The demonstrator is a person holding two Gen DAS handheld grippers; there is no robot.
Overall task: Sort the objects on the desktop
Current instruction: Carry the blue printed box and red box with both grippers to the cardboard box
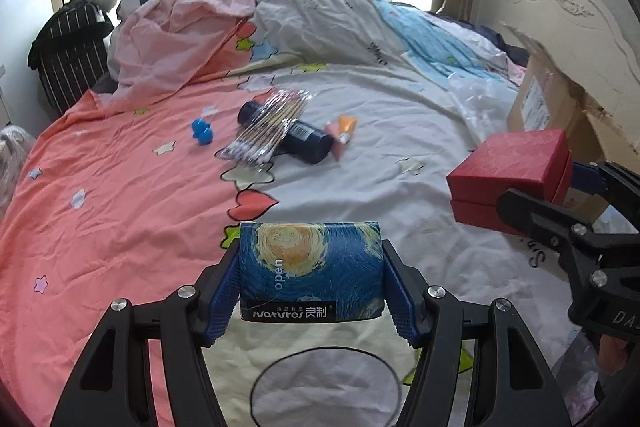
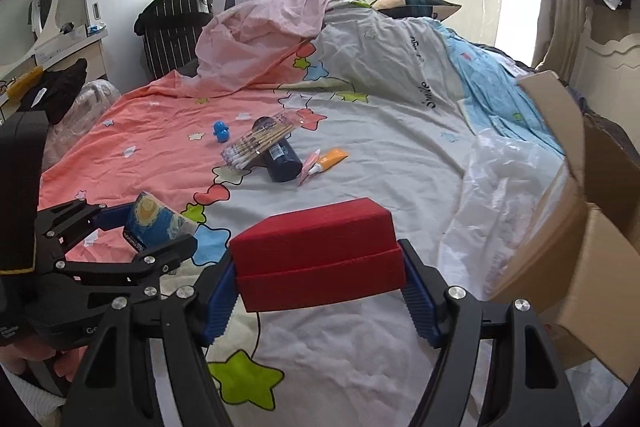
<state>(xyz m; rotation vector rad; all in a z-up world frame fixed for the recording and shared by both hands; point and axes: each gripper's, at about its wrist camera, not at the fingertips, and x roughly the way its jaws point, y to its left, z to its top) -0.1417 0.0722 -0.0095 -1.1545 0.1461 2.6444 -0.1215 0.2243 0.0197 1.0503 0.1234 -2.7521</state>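
While left gripper (image 1: pixel 311 281) pinches tissue pack (image 1: pixel 310 269), right gripper (image 2: pixel 320 285) pinches red box (image 2: pixel 316 247); cylinder (image 1: pixel 286 133), swabs (image 1: pixel 266 127), tube (image 1: pixel 344 129), toy (image 1: pixel 202 132) left far on bed (image 1: pixel 120 187).

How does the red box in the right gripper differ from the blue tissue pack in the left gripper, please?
The red box is plain, rigid and lidded; the tissue pack is soft, with a swirling blue-and-yellow print and lettering. Both are clamped between blue pads above the bed: right gripper, left gripper.

tissue pack (image 1: pixel 310 269): "open", "Natures" | bedsheet (image 2: pixel 400 115): "Smile"
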